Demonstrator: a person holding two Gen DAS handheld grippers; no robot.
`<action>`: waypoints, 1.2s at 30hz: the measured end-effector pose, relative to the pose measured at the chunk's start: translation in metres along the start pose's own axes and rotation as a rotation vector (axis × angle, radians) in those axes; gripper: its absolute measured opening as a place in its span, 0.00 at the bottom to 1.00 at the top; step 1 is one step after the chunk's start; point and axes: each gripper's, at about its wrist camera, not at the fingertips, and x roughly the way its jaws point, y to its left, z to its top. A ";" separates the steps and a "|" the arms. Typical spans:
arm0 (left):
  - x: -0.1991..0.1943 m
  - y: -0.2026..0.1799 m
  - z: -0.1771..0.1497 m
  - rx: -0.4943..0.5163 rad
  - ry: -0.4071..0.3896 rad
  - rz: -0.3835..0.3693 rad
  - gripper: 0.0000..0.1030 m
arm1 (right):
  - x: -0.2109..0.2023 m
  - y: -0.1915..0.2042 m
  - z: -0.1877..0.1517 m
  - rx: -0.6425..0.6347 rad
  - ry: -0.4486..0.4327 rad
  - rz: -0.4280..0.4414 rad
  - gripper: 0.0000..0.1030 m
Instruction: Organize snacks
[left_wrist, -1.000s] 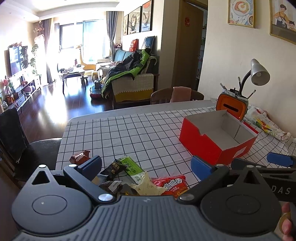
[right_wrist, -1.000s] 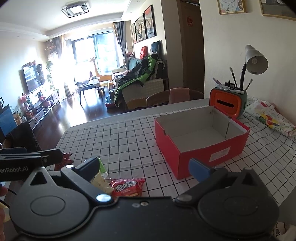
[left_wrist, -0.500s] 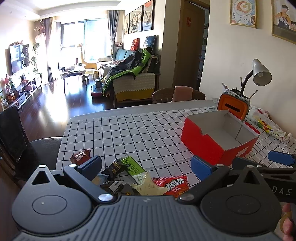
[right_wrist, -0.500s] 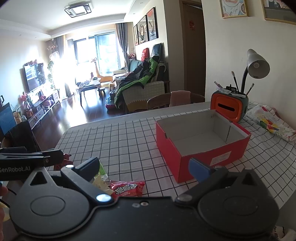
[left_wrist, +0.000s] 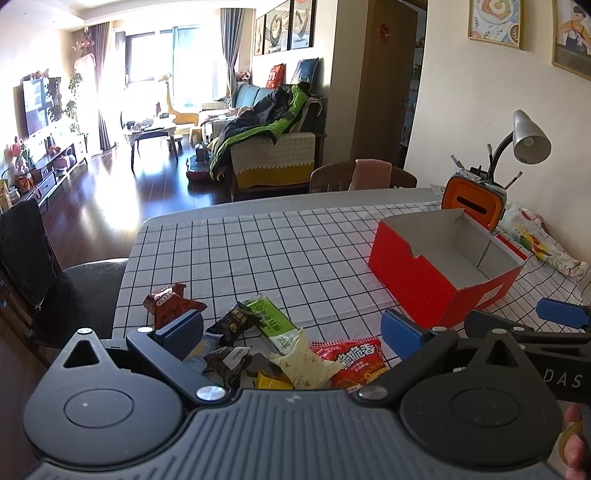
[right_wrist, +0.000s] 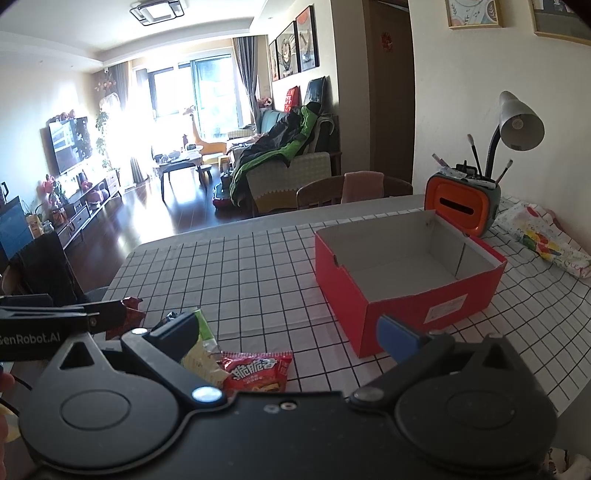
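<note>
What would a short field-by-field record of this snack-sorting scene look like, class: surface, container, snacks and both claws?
surface: table with black-grid white cloth
container: red box, open top, nothing visible inside
snacks: loose pile near the table's front edge, outside the box, including red packet, green packet, brown packet, dark packet
left claw: open, above the pile, holding nothing
right claw: open, holding nothing, red packet just ahead of it
background: orange holder with brushes, desk lamp
</note>
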 end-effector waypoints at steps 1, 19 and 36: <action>0.001 0.000 0.000 -0.001 0.005 0.001 1.00 | 0.001 0.000 0.000 0.000 0.005 0.000 1.00; 0.019 0.014 -0.009 -0.032 0.083 0.019 1.00 | 0.021 0.008 -0.004 -0.023 0.082 0.020 1.00; 0.059 0.052 -0.041 -0.048 0.237 -0.022 1.00 | 0.094 0.010 -0.029 -0.193 0.244 0.150 0.97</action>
